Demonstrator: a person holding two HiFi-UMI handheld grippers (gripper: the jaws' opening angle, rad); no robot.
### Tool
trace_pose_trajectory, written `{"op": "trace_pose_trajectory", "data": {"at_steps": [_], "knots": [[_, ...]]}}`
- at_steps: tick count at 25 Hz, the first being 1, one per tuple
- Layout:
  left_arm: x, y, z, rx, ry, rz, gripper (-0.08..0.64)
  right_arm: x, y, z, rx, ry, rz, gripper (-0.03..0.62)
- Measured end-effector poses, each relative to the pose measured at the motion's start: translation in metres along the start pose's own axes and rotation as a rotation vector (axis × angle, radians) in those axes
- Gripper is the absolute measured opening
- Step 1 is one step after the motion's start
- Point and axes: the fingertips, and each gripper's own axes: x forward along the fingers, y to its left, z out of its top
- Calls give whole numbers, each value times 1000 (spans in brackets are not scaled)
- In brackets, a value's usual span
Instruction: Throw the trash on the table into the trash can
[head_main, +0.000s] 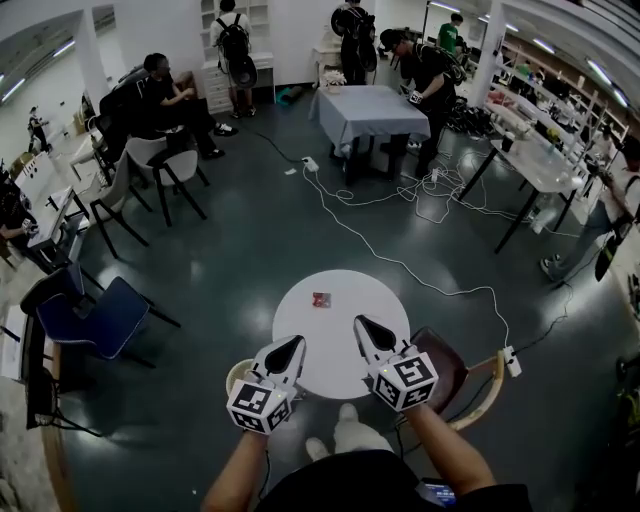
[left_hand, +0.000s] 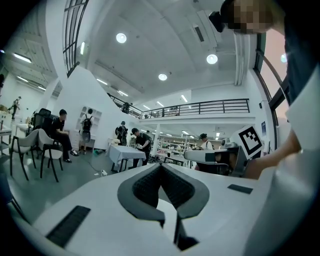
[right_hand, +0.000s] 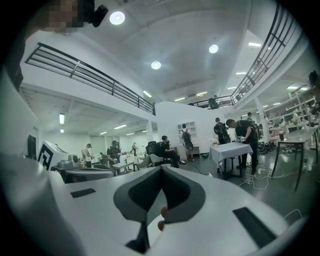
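Observation:
A small red piece of trash (head_main: 321, 299) lies on the round white table (head_main: 340, 360), toward its far side. Both grippers hover over the table's near edge, pointing at it. My left gripper (head_main: 297, 343) is shut with nothing in it, its dark pads meeting at the tip in the left gripper view (left_hand: 161, 166). My right gripper (head_main: 360, 322) also looks shut and empty (right_hand: 161, 168). Left of the table, a round light trash can (head_main: 233, 373) peeks out, mostly hidden by the left gripper.
A brown wooden chair (head_main: 455, 375) stands at the table's right. A white cable (head_main: 400, 265) with a power strip (head_main: 513, 361) runs across the dark floor. A blue chair (head_main: 100, 315) stands left. Further off are a cloth-covered table (head_main: 370, 110) and several people.

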Motion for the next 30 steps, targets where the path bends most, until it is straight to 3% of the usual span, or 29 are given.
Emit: {"op": "trace_pose_trajectory", "data": {"at_steps": [11,22,30], "knots": [[48,43,-25,-8,59,72,6,36,-46,-22,26,54,9,17],[125,83,-110,-14,212,104,6,79,-124,-95,106,174,17,17],[178,98,-154,-18,304,71,6,106,-161,-130,144,223,14,17]]}}
